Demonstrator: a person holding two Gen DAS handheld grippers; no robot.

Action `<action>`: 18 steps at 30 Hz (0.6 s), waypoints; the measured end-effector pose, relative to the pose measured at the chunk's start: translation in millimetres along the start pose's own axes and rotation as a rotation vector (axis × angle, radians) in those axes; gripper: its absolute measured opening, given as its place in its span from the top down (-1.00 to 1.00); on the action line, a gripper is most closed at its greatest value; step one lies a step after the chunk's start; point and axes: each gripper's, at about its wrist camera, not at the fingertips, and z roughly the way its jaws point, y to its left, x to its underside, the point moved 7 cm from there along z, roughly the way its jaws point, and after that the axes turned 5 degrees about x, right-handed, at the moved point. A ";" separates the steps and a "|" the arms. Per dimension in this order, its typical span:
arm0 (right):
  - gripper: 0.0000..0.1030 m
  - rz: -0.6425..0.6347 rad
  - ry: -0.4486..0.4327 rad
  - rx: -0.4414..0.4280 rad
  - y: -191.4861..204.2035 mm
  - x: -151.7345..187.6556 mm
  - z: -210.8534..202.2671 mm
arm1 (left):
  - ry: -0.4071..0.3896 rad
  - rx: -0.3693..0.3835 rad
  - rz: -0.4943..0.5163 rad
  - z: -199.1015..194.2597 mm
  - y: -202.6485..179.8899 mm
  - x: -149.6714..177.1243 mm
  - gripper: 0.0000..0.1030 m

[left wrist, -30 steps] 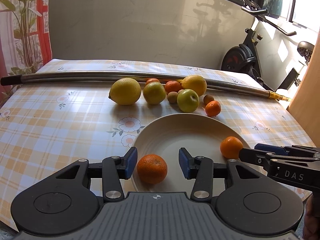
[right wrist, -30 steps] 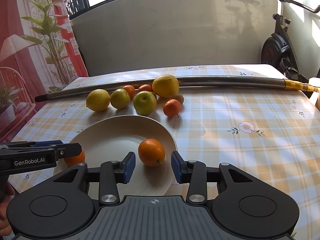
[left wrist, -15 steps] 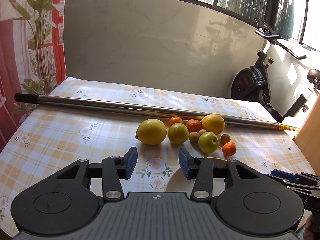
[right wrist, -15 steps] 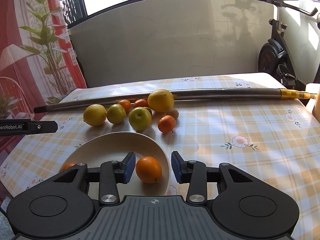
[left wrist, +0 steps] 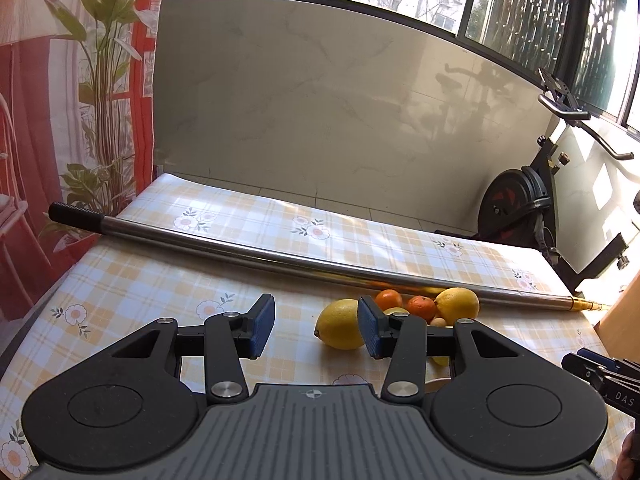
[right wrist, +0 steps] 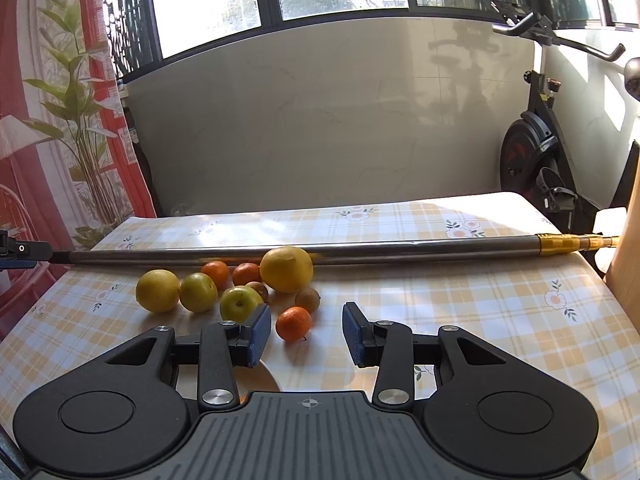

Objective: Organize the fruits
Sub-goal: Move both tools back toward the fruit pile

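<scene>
Currently left gripper (left wrist: 316, 332) open, nothing between its pads, raised over the checked tablecloth (left wrist: 160, 292). Fruit cluster (right wrist: 228, 284) lies loose before the metal pole (right wrist: 400, 250). White plate (right wrist: 264, 376) rim just shows. Right gripper (right wrist: 306, 336) open, empty, small orange (right wrist: 293, 323) beyond it.

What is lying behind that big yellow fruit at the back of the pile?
Right behind the big yellow fruit lies a long metal pole across the checked tablecloth. The fruit covers part of the pole, so whether they touch is hidden.
</scene>
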 end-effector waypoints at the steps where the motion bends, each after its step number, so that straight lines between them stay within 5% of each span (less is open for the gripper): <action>1: 0.28 0.000 -0.002 0.000 -0.7 -2.0 1.5 | 0.004 -0.002 0.004 1.9 -0.5 -0.7 0.07; 18: 0.28 -0.008 0.007 -0.026 -2.3 -7.4 46.1 | 0.121 -0.076 -0.012 71.5 -3.0 -14.8 -0.13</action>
